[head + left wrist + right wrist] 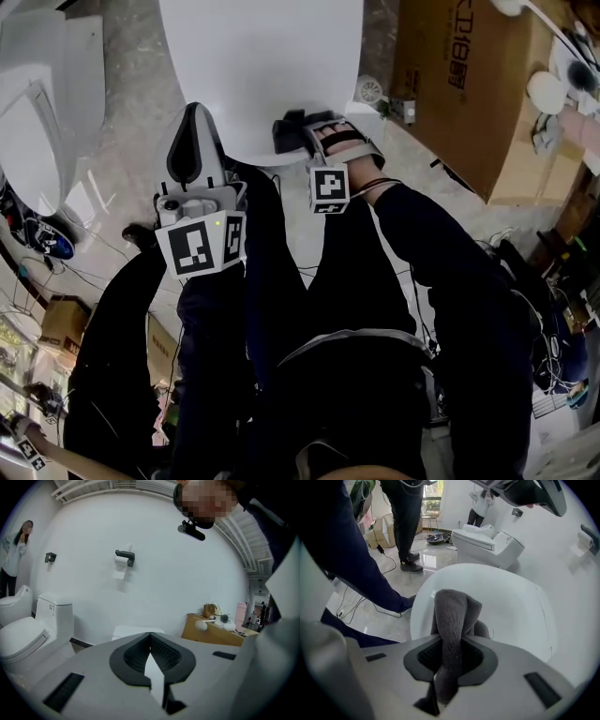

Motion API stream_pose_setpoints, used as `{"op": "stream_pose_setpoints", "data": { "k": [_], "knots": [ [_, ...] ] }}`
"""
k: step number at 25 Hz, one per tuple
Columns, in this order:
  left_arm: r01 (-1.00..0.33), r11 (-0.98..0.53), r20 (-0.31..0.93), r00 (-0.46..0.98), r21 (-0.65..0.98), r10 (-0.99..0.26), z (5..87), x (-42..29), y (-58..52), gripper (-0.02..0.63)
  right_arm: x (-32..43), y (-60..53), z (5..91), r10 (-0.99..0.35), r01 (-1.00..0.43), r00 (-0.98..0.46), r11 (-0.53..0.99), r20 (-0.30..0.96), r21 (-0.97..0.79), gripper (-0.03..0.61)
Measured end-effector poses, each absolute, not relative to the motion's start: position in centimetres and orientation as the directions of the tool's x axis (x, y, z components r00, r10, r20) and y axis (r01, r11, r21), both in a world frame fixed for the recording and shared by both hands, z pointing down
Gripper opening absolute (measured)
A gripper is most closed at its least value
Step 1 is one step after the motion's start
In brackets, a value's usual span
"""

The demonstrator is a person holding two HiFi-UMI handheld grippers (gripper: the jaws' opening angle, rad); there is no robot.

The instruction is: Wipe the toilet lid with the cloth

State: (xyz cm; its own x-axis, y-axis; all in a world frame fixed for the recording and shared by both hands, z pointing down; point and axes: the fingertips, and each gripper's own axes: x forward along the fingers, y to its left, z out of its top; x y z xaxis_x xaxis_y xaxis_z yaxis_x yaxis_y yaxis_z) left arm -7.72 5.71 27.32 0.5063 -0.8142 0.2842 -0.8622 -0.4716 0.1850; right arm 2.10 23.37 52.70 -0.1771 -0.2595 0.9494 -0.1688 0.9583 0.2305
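The white toilet lid [262, 66] lies closed in front of me, filling the top of the head view. My right gripper [292, 131] is at the lid's near edge, shut on a dark grey cloth [452, 616]. The cloth stands up in a fold between the jaws, hangs down behind them, and is just above the lid [511, 611]. My left gripper [194, 111] is held off the lid's near left edge, pointing away from me. Its jaws [150, 634] meet at the tips with nothing between them.
A large cardboard box [469, 84] stands right of the toilet. A second white toilet [37, 112] sits to the left, and a person's legs [405, 522] stand near it among cables on the floor. A toilet-paper holder [124, 557] hangs on the white wall.
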Motion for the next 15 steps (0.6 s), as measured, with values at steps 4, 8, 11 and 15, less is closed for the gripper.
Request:
{"op": "stream_pose_setpoints", "data": {
  "k": [4,8,11,15],
  "knots": [
    [-0.853,-0.491,0.283,0.522,0.178,-0.805,27.3,-7.2,6.2,0.015,1.8,25.0,52.9,-0.25,-0.165,-0.166,0.961,0.954,0.223,0.069],
    [-0.848,-0.5,0.276,0.53,0.175,-0.802,27.1,-7.2,6.0,0.015,1.9,24.9,52.8,-0.216,-0.158,-0.155,0.969,0.964,0.192,0.071],
    [-0.847,-0.51,0.274,0.532,0.153,-0.801,26.6,-7.4,5.9,0.015,2.0,23.5,52.0,-0.245,-0.169,-0.152,0.961,0.958,0.219,0.071],
    [-0.852,-0.502,0.273,0.523,0.148,-0.808,26.5,-8.0,5.1,0.015,3.3,17.0,50.3,-0.359,-0.26,-0.146,0.913,0.922,0.314,0.071]
  ]
}}
